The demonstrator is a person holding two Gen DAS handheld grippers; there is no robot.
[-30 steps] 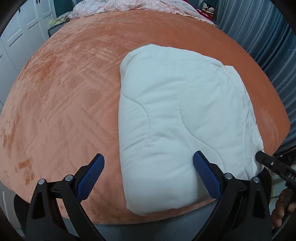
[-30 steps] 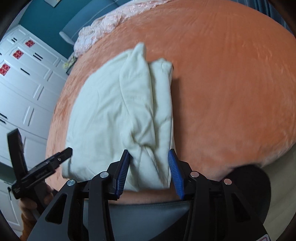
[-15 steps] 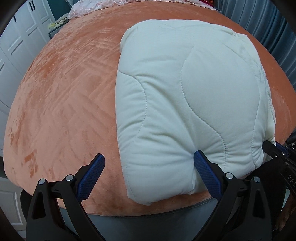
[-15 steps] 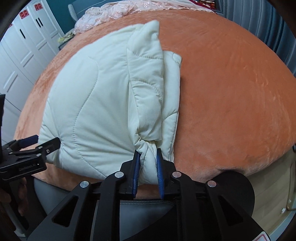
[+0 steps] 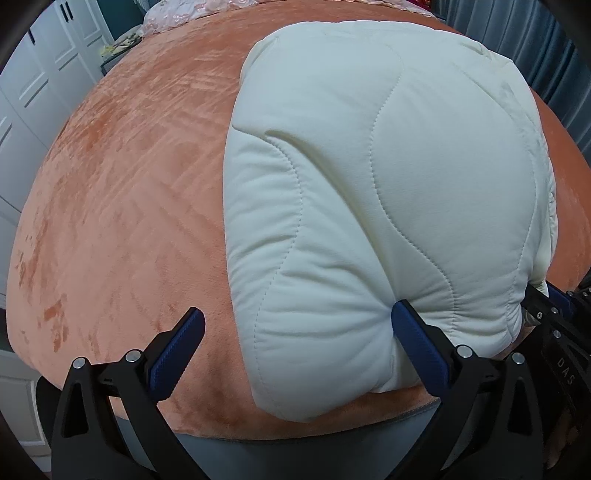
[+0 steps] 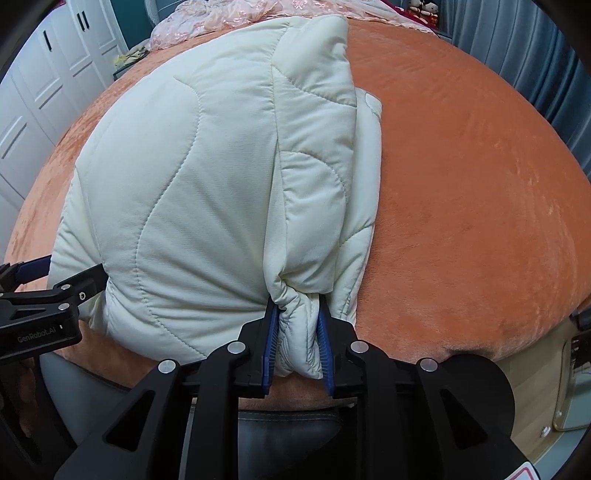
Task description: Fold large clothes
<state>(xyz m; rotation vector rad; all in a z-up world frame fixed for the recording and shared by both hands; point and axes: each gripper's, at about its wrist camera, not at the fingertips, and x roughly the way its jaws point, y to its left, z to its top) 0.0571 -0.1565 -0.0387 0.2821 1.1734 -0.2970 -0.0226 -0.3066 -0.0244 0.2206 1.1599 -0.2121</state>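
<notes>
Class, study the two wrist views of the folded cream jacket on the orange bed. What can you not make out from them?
- Jacket underside: both views, hidden by its own folds.
- Left gripper: left view, whether its right pad touches fabric.
- Fabric layers pinched in the right gripper: bunched, uncountable.
- Items on the far bedding: too small.

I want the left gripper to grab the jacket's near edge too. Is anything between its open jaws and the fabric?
Nothing visible. The left gripper stands open over the quilted jacket's near corner, with one finger already against the padding.
</notes>
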